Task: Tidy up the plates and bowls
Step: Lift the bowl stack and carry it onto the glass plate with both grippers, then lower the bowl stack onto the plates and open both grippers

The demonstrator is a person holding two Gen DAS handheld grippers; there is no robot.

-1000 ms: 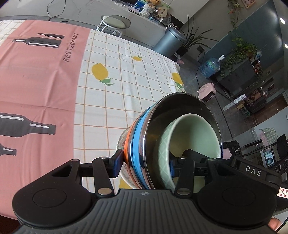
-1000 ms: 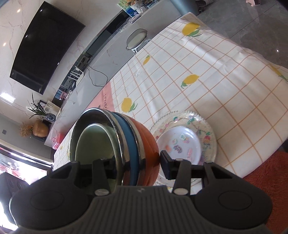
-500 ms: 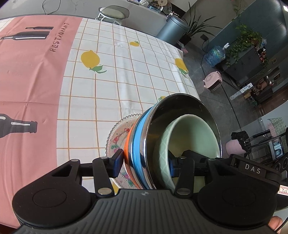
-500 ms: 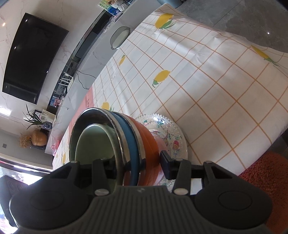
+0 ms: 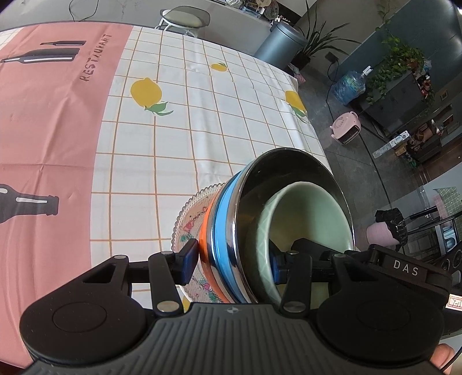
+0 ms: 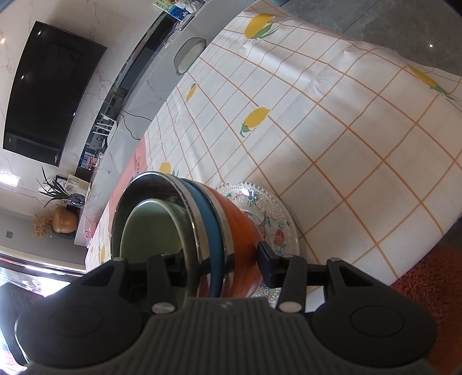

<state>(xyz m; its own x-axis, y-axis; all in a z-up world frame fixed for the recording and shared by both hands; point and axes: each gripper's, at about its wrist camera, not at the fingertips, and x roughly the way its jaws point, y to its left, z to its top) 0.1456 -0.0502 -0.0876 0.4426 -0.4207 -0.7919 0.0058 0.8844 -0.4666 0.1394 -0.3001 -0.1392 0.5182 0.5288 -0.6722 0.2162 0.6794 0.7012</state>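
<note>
A nested stack of bowls (image 5: 228, 230) is held tilted on its side: orange outermost, then blue, then steel, with a pale green bowl (image 5: 306, 219) inside. My left gripper (image 5: 232, 261) is shut on the stack's rim. My right gripper (image 6: 223, 264) is shut on the same stack (image 6: 228, 228) from the opposite side. A clear glass plate with a floral print (image 5: 187, 222) lies on the tablecloth just beneath the stack; it also shows in the right wrist view (image 6: 271, 213). Most of the plate is hidden by the bowls.
The table carries a white checked cloth with lemons (image 5: 184, 138) and a pink panel with bottle prints (image 5: 52, 121). The table's edge runs close to the plate (image 6: 418, 253). A stool (image 5: 182, 21) and a grey bin (image 5: 280, 41) stand beyond the far side.
Both grippers have carried the bowl stack over the glass plate and lowered it. The plate, once beside the stack, now lies mostly hidden under it.
</note>
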